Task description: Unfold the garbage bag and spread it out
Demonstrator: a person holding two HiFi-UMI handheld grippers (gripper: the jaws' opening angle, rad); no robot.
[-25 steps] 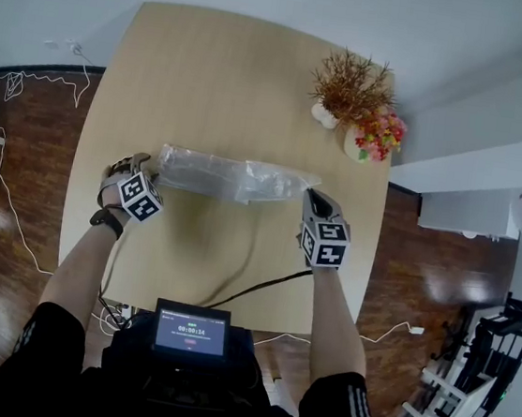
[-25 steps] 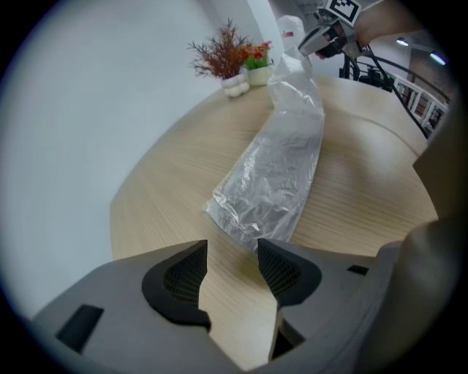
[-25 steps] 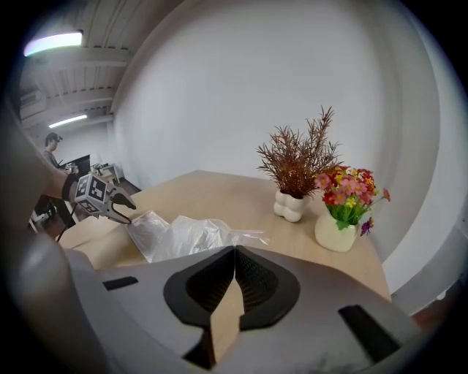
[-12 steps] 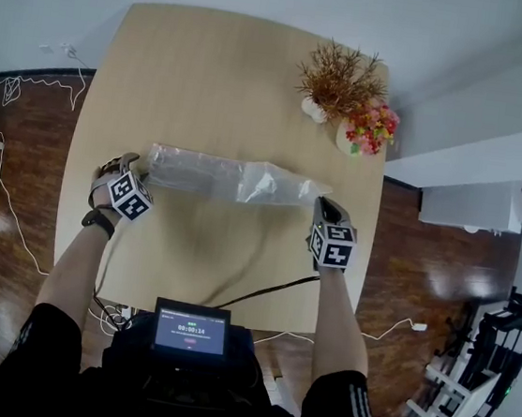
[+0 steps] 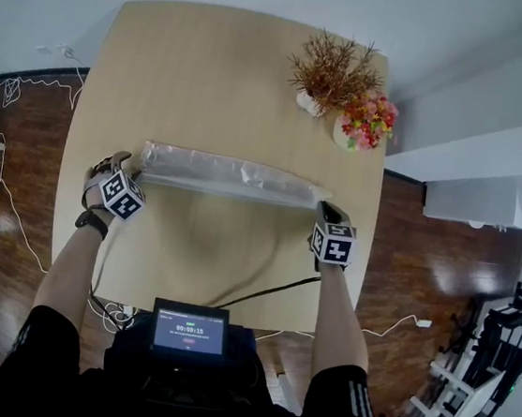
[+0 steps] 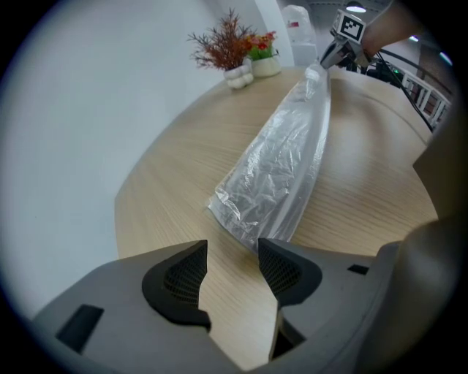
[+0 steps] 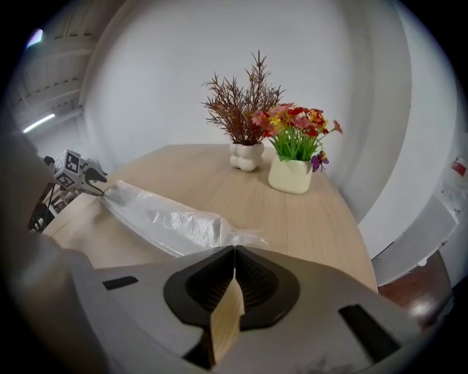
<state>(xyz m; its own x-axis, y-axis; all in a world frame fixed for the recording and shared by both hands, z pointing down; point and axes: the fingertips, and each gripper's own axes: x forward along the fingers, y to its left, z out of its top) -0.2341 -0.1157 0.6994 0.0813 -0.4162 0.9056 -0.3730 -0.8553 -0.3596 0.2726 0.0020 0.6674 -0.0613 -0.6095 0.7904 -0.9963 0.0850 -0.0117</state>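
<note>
The clear garbage bag (image 5: 227,174) lies on the wooden table (image 5: 230,76) as a long narrow band running left to right. My right gripper (image 5: 323,207) is shut on the bag's right end; in the right gripper view the plastic (image 7: 172,219) runs into the closed tips of the right gripper (image 7: 234,252). My left gripper (image 5: 139,169) is at the bag's left end. In the left gripper view the left gripper (image 6: 232,252) has its jaws apart over bare wood, and the bag's crumpled end (image 6: 274,175) lies just beyond the tips, its corner at the right-hand jaw.
A white vase of dried twigs (image 5: 330,70) and a pot of red and yellow flowers (image 5: 366,121) stand at the table's far right corner. A black cable (image 5: 260,290) crosses the near edge. A small screen (image 5: 190,328) sits at the person's chest.
The right gripper has moved right and toward the near edge with the bag's end in it. The bag has been drawn from a loose bundle into a straight flat band. The left gripper has held its place.
</note>
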